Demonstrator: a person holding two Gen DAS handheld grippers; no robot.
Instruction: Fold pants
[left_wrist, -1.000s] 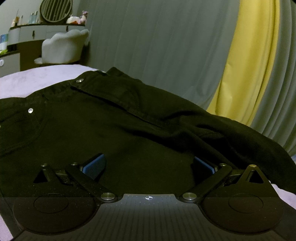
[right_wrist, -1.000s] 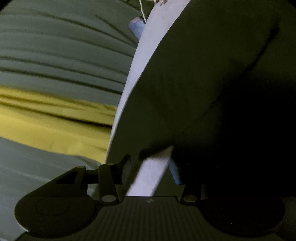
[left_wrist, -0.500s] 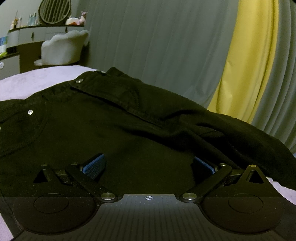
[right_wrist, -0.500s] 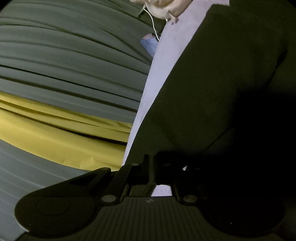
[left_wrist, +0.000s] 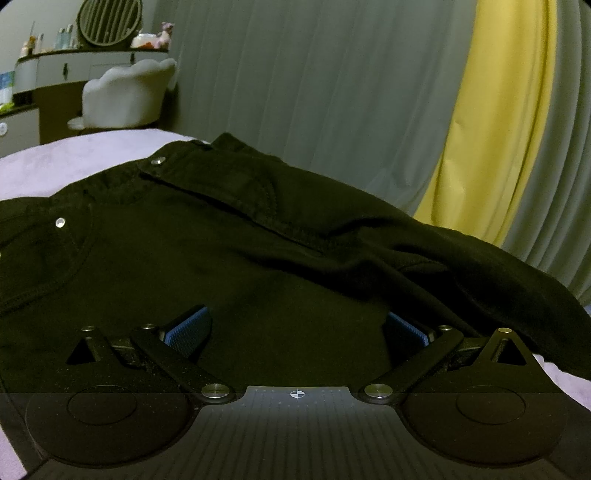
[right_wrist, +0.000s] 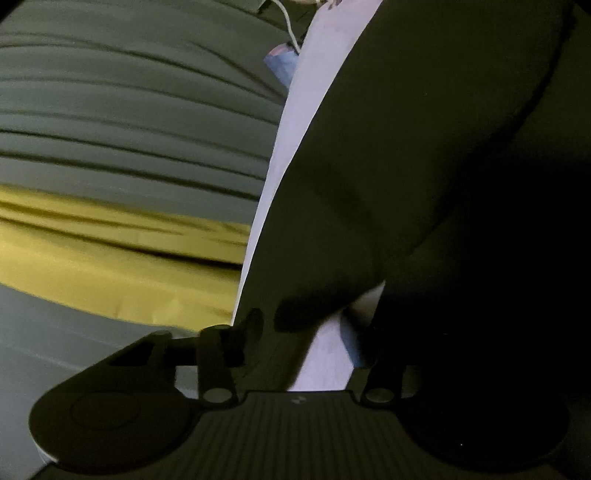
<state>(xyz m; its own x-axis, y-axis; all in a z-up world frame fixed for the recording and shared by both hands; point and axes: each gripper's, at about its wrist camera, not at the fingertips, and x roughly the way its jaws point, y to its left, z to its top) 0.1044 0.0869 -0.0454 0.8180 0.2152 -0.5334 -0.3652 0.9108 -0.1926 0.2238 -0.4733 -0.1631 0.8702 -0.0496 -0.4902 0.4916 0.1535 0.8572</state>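
While the black pants (left_wrist: 229, 266) lie spread across the lilac bed cover (left_wrist: 85, 155), the left gripper (left_wrist: 297, 328) sits low over the fabric with its jaws spread wide, blue pads (left_wrist: 188, 326) well apart and dark cloth filling the space between them without being pinched. From this side the waistband is at the far end, a metal button (left_wrist: 158, 161) catching the light, and a second rivet (left_wrist: 59, 222) shining nearer the left edge; one leg trails off to the right in front of the yellow curtain (left_wrist: 495, 140) and the grey curtain (left_wrist: 314, 85). A pale chair (left_wrist: 125, 96) stands by a dresser in the far corner. Over to the right gripper (right_wrist: 314, 328): its view is rolled sideways, and its jaws are opening, a strip of bed cover (right_wrist: 325, 354) showing between the fingers. The edge of the pants (right_wrist: 388, 184) lies just ahead of the tips, and it is too dark to tell whether cloth touches the right-hand finger. A white cable (right_wrist: 288, 18) runs at the top.
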